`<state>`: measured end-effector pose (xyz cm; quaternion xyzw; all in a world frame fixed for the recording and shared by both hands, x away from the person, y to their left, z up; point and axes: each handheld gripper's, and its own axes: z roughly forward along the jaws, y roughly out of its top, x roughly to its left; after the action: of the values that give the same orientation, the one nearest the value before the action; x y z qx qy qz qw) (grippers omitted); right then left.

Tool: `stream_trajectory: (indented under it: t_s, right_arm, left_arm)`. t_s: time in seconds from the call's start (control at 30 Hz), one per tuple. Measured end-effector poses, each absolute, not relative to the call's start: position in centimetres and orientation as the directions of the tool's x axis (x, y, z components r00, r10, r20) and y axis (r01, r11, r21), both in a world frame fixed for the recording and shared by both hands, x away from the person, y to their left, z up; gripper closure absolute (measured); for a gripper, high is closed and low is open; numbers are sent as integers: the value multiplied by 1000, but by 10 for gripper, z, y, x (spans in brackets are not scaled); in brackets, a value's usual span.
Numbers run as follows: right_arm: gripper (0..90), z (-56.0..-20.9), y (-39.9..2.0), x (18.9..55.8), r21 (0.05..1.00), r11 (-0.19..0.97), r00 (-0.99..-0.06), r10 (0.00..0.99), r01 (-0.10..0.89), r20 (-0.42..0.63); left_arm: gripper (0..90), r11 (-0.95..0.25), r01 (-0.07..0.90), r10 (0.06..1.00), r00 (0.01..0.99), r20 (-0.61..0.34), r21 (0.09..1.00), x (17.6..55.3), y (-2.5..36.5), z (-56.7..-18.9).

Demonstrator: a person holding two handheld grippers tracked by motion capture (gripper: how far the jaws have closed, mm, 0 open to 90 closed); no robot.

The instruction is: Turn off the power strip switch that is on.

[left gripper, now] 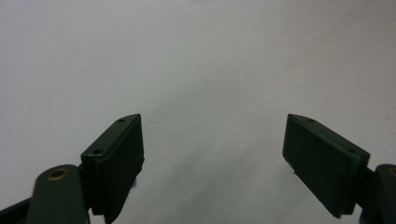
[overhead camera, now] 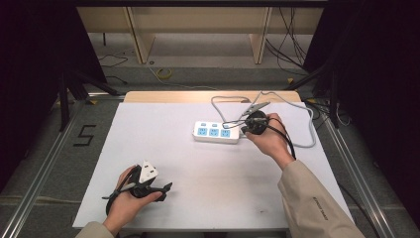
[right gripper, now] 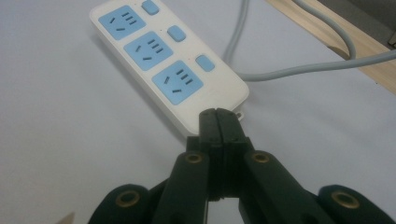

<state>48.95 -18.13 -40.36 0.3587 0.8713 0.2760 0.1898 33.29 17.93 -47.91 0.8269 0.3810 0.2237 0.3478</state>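
While the left gripper [overhead camera: 148, 186] rests at the near edge of the white table [overhead camera: 198, 168], well short of the power strip [overhead camera: 216, 132], its jaws stand wide apart over bare surface. Farther out, the right gripper [right gripper: 218, 116] has its jaws pressed together with nothing between them, tips at the strip's near end. Beyond the strip, its grey cable [overhead camera: 307, 124] loops toward the table's far wooden edge.
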Motion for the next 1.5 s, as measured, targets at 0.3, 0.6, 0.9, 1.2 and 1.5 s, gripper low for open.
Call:
stream_trajectory:
  t_s: [0.3,0.6,0.9,1.2,1.5]
  right_arm:
    - [900,-401,-176,495,613,594,-670,730,521,-138]
    - [900,-402,-173,500,606,599,-672,728,524,-139]
    - [900,-401,-169,506,600,601,-671,728,528,-140]
    - [900,-401,-166,514,595,601,-667,732,535,-140]
    - [900,-402,-161,520,586,606,-668,731,539,-142]
  left_arm:
    - [205,-470,475,785,611,105,744,333,179,-479]
    - [205,-470,473,784,611,106,745,333,179,-479]
    - [205,-471,474,784,612,106,744,333,179,-479]
    - [205,-469,474,785,611,104,745,333,179,-479]
    - [204,-471,474,783,613,106,744,333,179,-479]
